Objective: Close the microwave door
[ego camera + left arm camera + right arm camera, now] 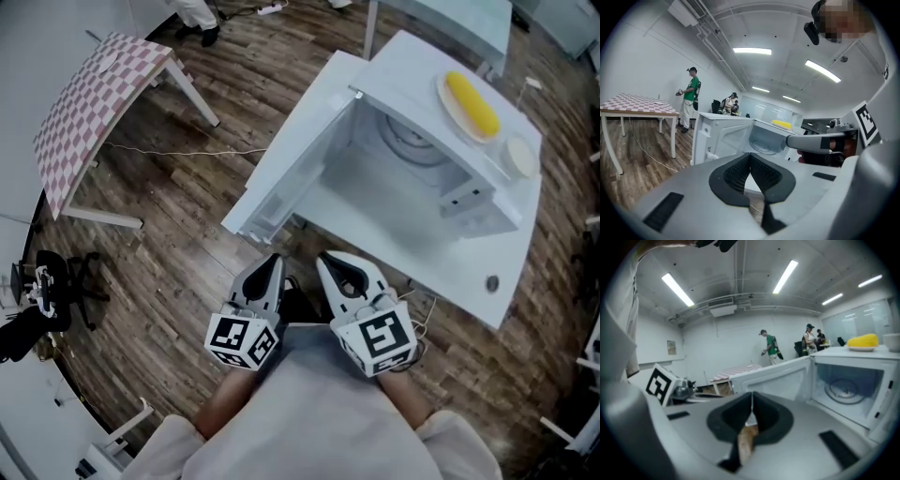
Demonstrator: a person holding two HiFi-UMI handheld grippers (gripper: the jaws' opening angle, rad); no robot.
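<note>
Microwave door [292, 161] open; left gripper [272, 264], right gripper [327, 262] closed

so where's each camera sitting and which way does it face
Head view: on the person's head, looking down at the open microwave; left tongs, right tongs and forearms show.
Left gripper view: rides the left tongs, shut, facing the microwave door; right tongs at its right.
Right gripper view: rides the right tongs, shut, facing the cavity; left tongs' marker cube at its left.
Shared: both gripper views show the corn cob.
</note>
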